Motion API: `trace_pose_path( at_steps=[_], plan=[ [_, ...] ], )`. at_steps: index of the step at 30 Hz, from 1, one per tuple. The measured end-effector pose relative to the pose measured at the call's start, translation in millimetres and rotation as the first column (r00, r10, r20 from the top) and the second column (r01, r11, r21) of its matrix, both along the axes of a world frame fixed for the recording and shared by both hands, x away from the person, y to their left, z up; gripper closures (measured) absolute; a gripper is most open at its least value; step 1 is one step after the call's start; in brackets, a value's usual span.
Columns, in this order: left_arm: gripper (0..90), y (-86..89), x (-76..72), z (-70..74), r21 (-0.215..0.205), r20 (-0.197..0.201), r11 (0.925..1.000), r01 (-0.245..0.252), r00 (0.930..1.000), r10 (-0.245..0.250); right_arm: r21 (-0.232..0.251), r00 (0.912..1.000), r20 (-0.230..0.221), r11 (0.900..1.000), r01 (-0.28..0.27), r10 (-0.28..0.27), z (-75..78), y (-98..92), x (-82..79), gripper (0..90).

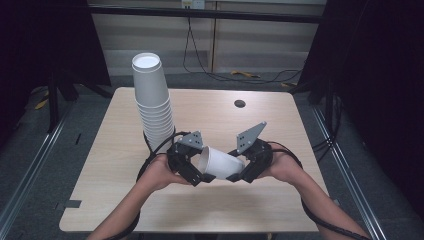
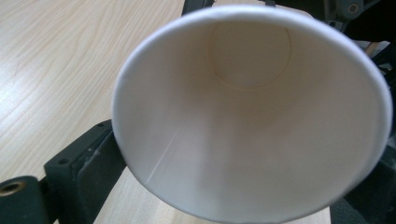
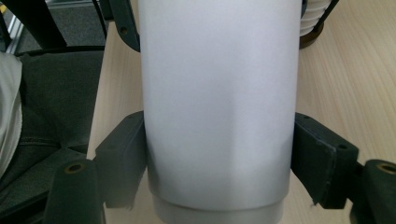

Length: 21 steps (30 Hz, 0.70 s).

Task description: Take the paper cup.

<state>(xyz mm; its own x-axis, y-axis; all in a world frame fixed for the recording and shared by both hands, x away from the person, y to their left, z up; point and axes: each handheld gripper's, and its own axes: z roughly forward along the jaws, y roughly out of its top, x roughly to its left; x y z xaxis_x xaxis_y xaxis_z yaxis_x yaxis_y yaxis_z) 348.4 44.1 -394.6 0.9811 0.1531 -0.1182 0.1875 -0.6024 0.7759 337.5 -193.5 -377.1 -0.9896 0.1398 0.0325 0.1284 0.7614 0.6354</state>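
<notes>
Handover in mid-air, by the look of it: paper cup (image 1: 222,162) lying on its side just above the table (image 1: 280,200), caught between both grippers near the front edge, open mouth turned to the left gripper (image 1: 196,172), base turned to the right gripper (image 1: 239,176). Right jaws clamped on the cup's wall close to the base, one black pad snug on each side in the right gripper view. Left jaws set wide around the rim, one of them right against the outer wall in the left gripper view; pressing or merely touching, cannot tell. Stack of cups (image 1: 152,100) standing upside down behind, well apart from the held one, towards the back left of the table. Looks like a change of grip ahead of stacking. Next up, probably: squeeze the left jaws gently on the rim without crushing the thin paper, only then loosen the right, then turn the mouth downward and line up squarely over the top of the stack before lowering.
</notes>
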Motion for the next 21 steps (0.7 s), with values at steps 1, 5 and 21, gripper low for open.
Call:
trace_pose_path(
  at_steps=[1, 5, 21],
  plan=[
    [5.1, 0.6, 0.0, -0.2, -0.007, -0.004, 1.0000, 0.001, 1.0000, -0.001, 0.001, 1.0000, 0.001, 1.000, 0.003, -0.003, 0.2, -0.3, -0.2, 25.7],
    [7.7, 3.0, -0.1, -0.6, -0.029, -0.014, 0.9996, 0.001, 0.9999, -0.001, 0.008, 0.9999, -0.012, 1.000, 0.007, -0.006, -1.0, -1.1, 0.4, 25.6],
    [9.2, 5.7, 1.3, 3.8, -0.056, -0.022, 0.9984, 0.005, 0.9997, -0.006, 0.013, 0.9999, -0.012, 1.000, 0.001, 0.000, -5.8, 0.0, 0.7, 25.2]
  ],
)
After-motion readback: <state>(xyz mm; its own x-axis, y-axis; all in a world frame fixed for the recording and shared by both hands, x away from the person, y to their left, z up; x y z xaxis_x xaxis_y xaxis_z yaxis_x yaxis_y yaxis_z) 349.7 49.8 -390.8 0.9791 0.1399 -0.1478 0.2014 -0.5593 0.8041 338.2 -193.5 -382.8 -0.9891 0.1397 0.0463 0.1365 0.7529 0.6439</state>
